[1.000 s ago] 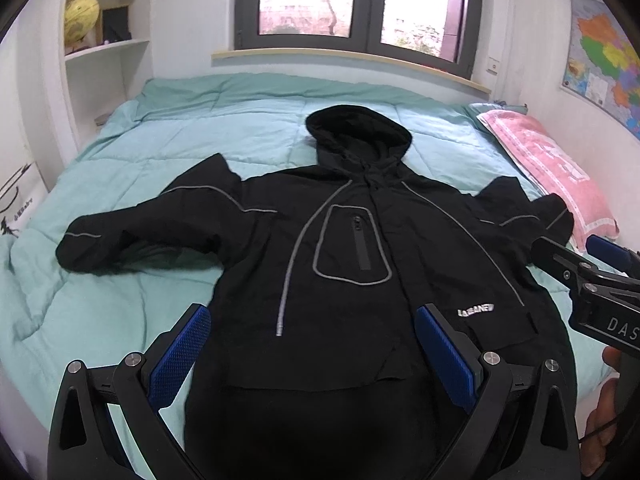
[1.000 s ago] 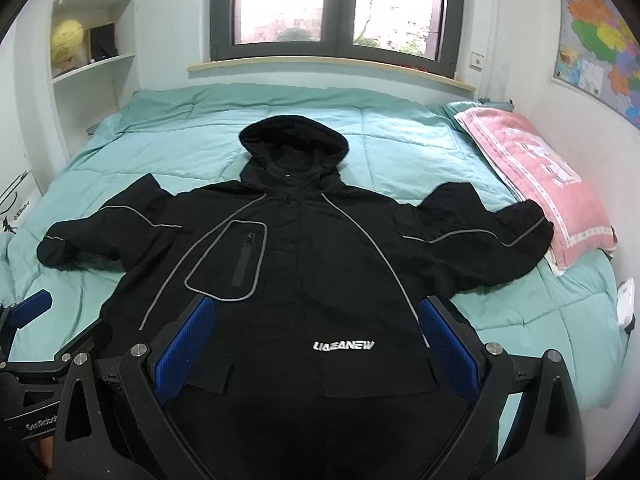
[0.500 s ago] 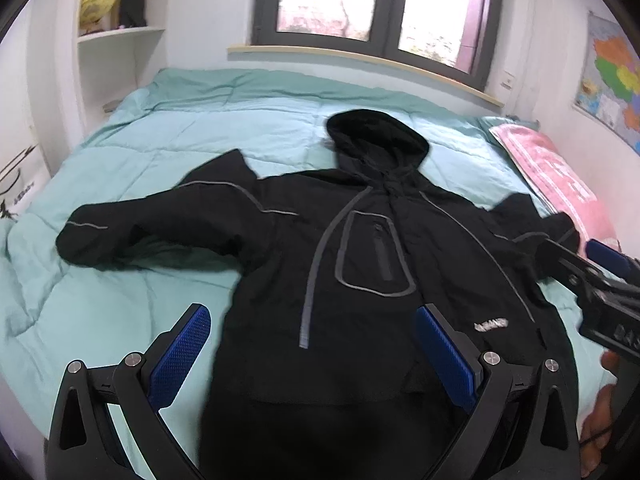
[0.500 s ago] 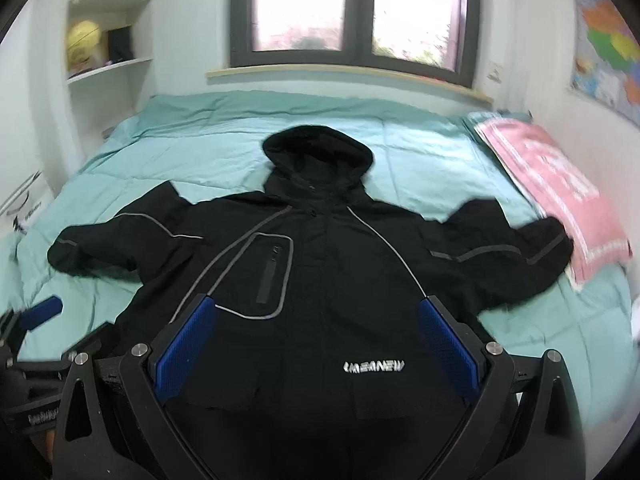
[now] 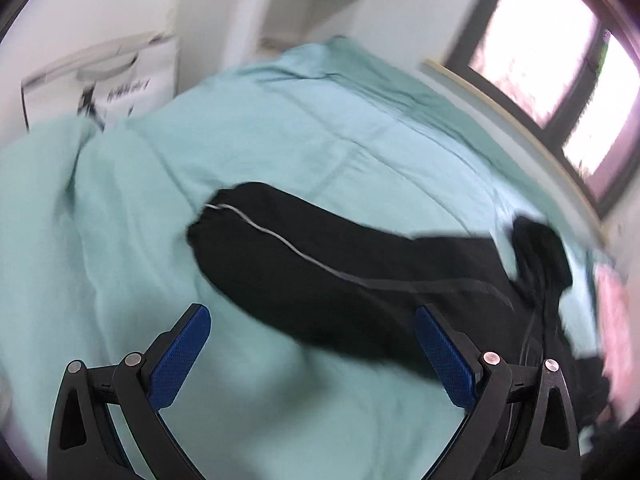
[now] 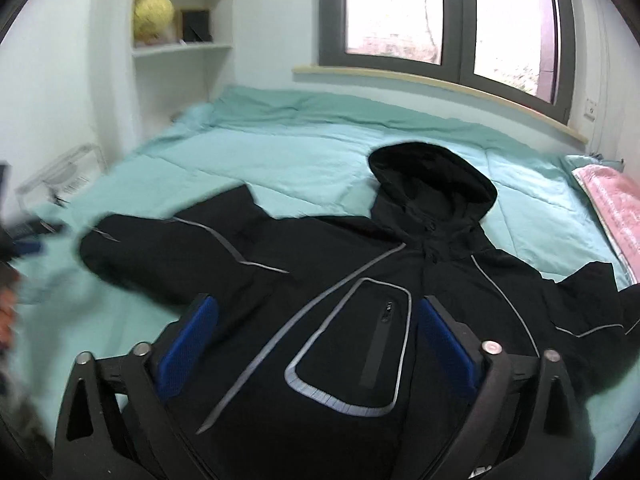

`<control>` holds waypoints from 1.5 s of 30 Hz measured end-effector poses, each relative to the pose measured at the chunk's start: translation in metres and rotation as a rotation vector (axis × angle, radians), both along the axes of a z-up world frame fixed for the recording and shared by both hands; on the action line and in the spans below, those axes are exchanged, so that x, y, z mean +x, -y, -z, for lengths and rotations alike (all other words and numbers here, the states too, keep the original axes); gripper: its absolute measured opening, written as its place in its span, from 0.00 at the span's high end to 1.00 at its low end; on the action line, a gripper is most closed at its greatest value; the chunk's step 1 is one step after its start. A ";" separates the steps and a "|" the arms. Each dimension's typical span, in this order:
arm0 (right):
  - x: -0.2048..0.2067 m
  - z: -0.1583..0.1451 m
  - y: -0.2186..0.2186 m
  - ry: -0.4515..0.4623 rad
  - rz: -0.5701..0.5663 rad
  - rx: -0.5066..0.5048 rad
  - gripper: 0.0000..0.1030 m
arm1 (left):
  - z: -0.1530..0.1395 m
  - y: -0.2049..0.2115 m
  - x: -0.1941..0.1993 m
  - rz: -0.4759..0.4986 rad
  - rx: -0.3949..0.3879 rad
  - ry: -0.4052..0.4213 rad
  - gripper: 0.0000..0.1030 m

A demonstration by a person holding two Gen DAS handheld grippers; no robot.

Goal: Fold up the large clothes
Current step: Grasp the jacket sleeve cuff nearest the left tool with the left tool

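Note:
A black hooded jacket [image 6: 360,288] with grey reflective piping lies face up and spread flat on the teal bed. Its left sleeve [image 5: 288,248] stretches out in the blurred left wrist view, cuff toward the bed's left side. My left gripper [image 5: 310,344] is open and empty, just above the bedding short of that sleeve. My right gripper [image 6: 316,340] is open and empty, over the jacket's chest near the zip pocket [image 6: 360,360]. The hood [image 6: 432,176] points toward the window.
The teal quilt [image 6: 304,152] covers the bed. A pink pillow [image 6: 616,204] lies at the right. A white shelf unit [image 6: 180,48] with a yellow globe stands at the back left. A white box [image 5: 120,80] sits by the bed's left side. A window is behind.
My left gripper has swung left, from over the jacket's body to the left sleeve, and its view is blurred. My right gripper has moved forward and left over the chest.

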State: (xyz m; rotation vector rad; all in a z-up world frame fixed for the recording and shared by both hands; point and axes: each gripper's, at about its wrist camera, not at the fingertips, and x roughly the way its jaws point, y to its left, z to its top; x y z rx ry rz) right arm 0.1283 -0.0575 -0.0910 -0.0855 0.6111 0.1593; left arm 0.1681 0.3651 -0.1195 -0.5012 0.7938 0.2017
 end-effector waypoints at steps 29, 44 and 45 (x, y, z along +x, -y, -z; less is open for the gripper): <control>0.061 0.117 0.003 -0.209 0.075 -0.023 0.00 | 0.051 -0.057 0.031 -0.331 0.176 -0.054 0.80; -0.047 0.011 0.083 0.087 0.311 0.009 0.05 | -0.096 0.256 0.030 0.359 0.281 0.341 0.82; -0.053 0.002 0.092 0.101 0.323 0.013 0.05 | -0.092 0.279 0.036 0.395 0.284 0.332 0.82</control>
